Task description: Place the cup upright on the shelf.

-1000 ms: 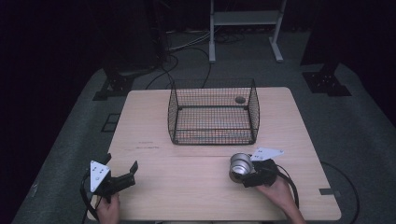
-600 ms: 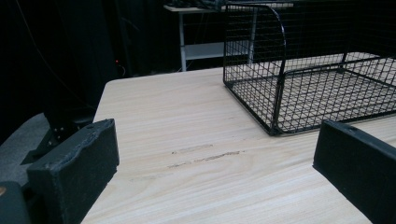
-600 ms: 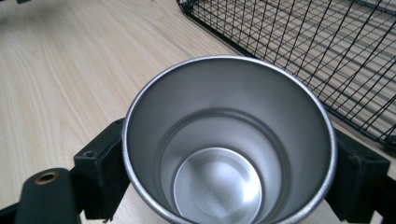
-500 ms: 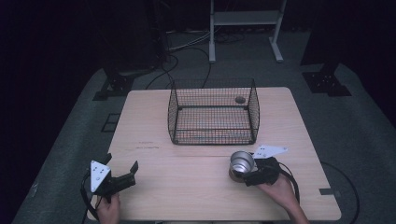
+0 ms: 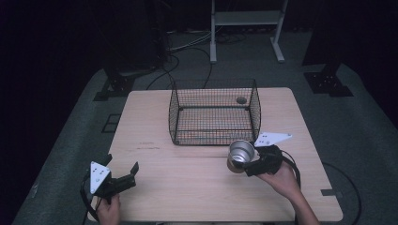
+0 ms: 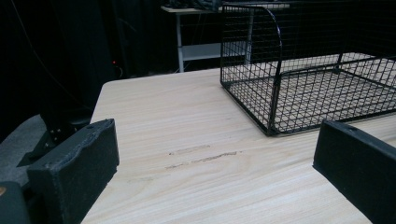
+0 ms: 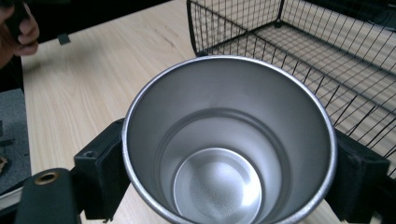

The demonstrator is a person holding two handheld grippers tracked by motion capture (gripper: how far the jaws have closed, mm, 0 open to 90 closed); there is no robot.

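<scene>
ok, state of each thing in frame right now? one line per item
steel cup: upright, empty, clamped between the jaws, just in front of the basket
right gripper: shut on the steel cup
left gripper: open, nothing between its jaws, low over the table's near left corner
wire basket: upright on the table, open-topped, empty
wooden table: bare apart from the basket

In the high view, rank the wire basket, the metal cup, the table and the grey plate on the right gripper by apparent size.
1. table
2. wire basket
3. metal cup and grey plate: they look much alike, and both are lifted nearer the camera, so no ranking between them.
</scene>
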